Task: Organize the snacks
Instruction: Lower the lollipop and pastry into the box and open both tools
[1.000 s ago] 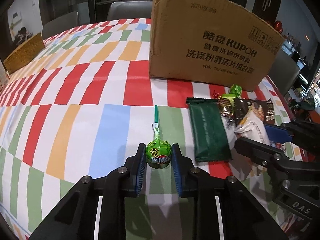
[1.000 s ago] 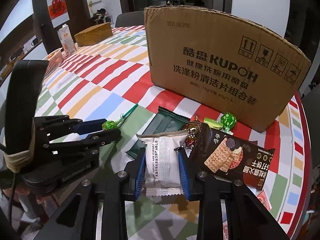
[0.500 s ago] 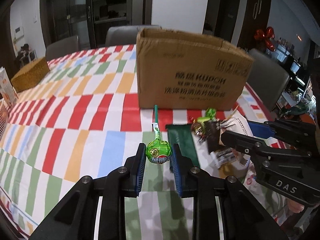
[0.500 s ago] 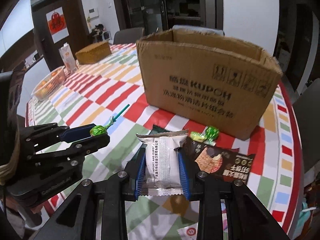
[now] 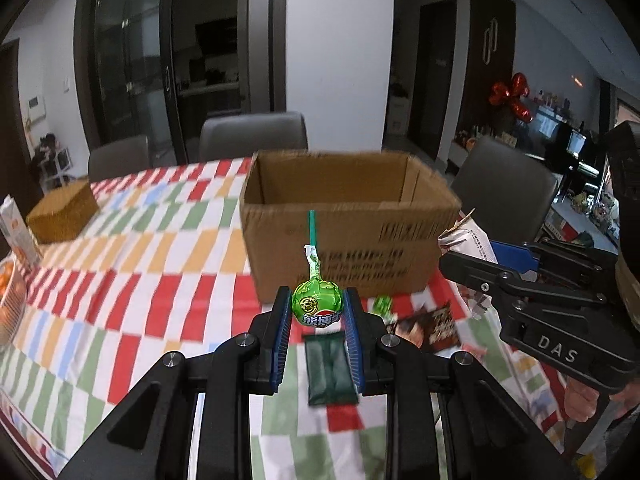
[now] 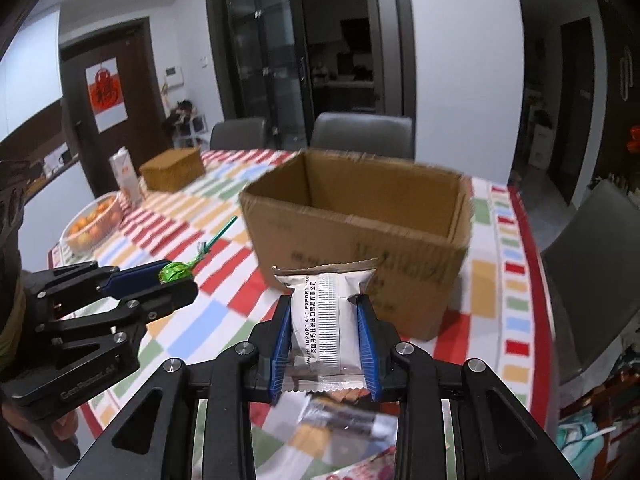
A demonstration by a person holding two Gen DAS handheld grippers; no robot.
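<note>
now lifted off the surface, left gripper clamped on green lollipop, right gripper clamped on white packet, both raised before open cardboard box, ready for dropping in.

Two black handheld grippers, blue pads

Left gripper: silver screws. Right gripper: same build, "DAS" mark at 4 o'clock in left view.

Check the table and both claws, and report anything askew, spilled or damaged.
Nothing spilled or damaged. The left claw is shut squarely on the green lollipop, the right claw on the white snack packet. The cardboard box stands upright and open. The dark green packet lies flat on the tablecloth.
</note>
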